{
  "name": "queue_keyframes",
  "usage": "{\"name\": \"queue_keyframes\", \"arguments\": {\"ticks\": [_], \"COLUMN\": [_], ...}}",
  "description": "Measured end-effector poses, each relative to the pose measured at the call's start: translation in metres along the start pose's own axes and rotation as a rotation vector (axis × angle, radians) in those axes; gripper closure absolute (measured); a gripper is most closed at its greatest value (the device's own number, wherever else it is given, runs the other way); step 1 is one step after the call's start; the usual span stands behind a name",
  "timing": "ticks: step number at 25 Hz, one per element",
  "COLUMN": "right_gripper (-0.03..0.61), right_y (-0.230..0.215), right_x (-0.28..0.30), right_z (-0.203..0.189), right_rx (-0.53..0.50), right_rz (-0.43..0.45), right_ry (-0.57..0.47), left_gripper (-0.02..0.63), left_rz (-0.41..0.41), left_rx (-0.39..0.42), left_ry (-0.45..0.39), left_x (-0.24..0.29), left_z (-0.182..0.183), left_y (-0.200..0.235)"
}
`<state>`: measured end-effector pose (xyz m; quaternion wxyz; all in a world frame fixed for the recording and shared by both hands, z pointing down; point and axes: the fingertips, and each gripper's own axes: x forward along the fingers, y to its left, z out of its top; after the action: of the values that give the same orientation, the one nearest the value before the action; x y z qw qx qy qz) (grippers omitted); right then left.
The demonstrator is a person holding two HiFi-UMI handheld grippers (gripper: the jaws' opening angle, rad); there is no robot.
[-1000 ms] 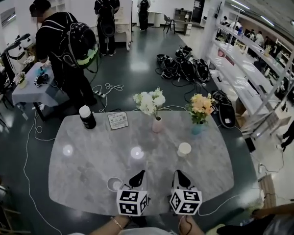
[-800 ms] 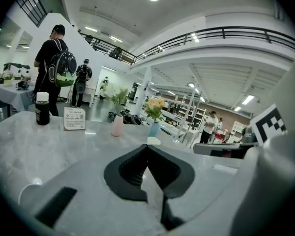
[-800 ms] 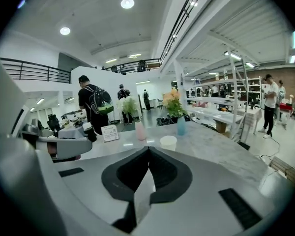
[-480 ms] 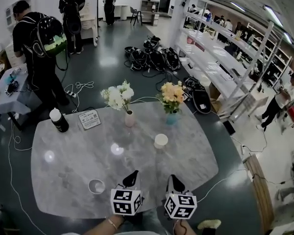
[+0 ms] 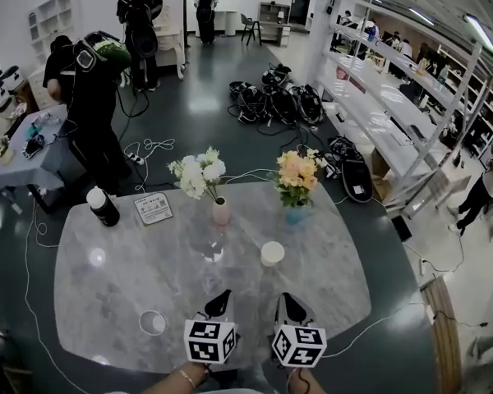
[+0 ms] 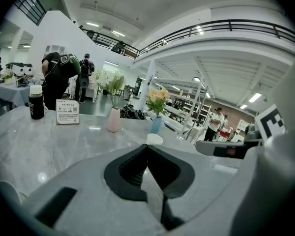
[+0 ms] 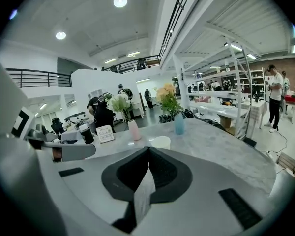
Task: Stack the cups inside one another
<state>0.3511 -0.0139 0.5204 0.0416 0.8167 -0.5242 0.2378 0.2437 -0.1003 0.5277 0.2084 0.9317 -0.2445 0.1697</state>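
A white cup [image 5: 272, 253] stands upright on the grey marble table [image 5: 115, 277], right of centre. A second, paler cup [image 5: 153, 323] sits near the front left edge. My left gripper [image 5: 219, 299] and right gripper [image 5: 285, 300] hover side by side over the near edge, both shut and empty. The white cup lies just beyond them, between their lines. In the left gripper view the cup [image 6: 155, 138] shows right past the shut left gripper [image 6: 147, 147]. In the right gripper view the cup [image 7: 162, 142] shows just beyond the shut right gripper [image 7: 148, 149].
At the table's far side stand a black bottle [image 5: 103, 206], a sign card [image 5: 153, 208], a pink vase of white flowers [image 5: 220, 212] and a blue vase of orange flowers [image 5: 297, 213]. A person with a backpack [image 5: 94, 97] works beyond; cables and bags lie on the floor.
Both grippers have shifted to the right across the table, away from the pale front-left cup and closer under the white cup. Both stay shut. The head view has swung.
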Motion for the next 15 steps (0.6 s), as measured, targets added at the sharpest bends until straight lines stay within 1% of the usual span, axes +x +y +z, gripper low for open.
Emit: {"name": "queue_keyframes", "arguments": {"ticks": [5, 12, 15], "right_gripper": [0.571, 0.569, 0.568], "right_y": [-0.012, -0.024, -0.03], "right_x": [0.018, 0.044, 0.055], "right_z": [0.0, -0.001, -0.004], "right_rx": [-0.036, -0.032, -0.035], "right_rz": [0.023, 0.071, 0.097], "right_ry": [0.009, 0.031, 0.051], "left_gripper": [0.618, 0.618, 0.618], "left_rz": [0.038, 0.087, 0.112], "left_rx": [-0.012, -0.019, -0.05], "left_ry": [0.004, 0.02, 0.035], "left_x": [0.016, 0.034, 0.044], "left_z": [-0.003, -0.018, -0.024], "left_y": [-0.001, 0.001, 0.002]}}
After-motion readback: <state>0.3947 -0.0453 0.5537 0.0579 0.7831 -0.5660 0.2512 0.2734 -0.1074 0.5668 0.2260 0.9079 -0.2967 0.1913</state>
